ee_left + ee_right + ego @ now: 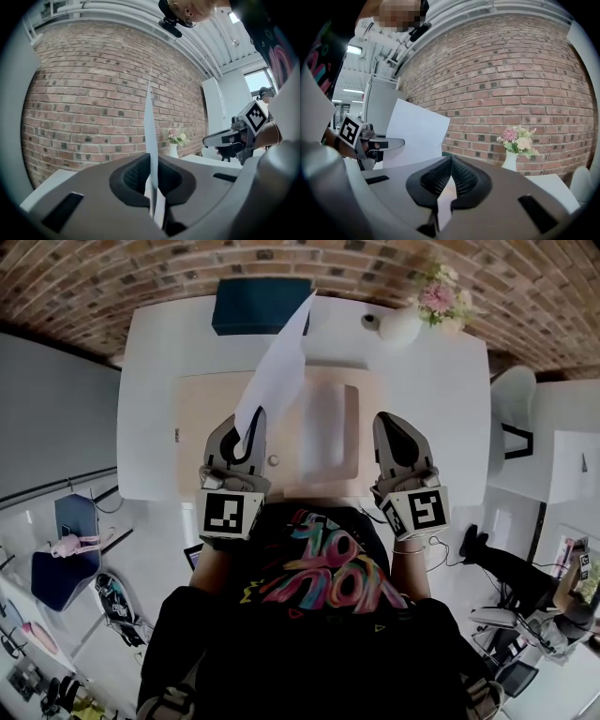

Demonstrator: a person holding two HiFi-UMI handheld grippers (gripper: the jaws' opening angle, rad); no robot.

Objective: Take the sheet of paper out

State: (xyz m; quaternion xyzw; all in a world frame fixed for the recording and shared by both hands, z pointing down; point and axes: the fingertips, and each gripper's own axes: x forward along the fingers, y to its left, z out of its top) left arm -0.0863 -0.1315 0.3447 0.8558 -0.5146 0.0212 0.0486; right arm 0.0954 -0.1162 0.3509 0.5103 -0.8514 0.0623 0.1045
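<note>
— Left gripper, head view: what does it hold?
— Its jaws pinch the bottom end of a white sheet of paper, which is raised above a pale wooden board on the white table. The right gripper is alongside, well apart.
— Left gripper view?
— The sheet stands edge-on, clamped between the pads, before a red brick wall.
— Right gripper view?
— Jaws together, nothing between them; the paper is off to the left.

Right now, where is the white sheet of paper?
In the head view, left of centre: the white sheet of paper is pinched in the left tongs, raised over the white table, its top corner toward the dark blue box.
</note>
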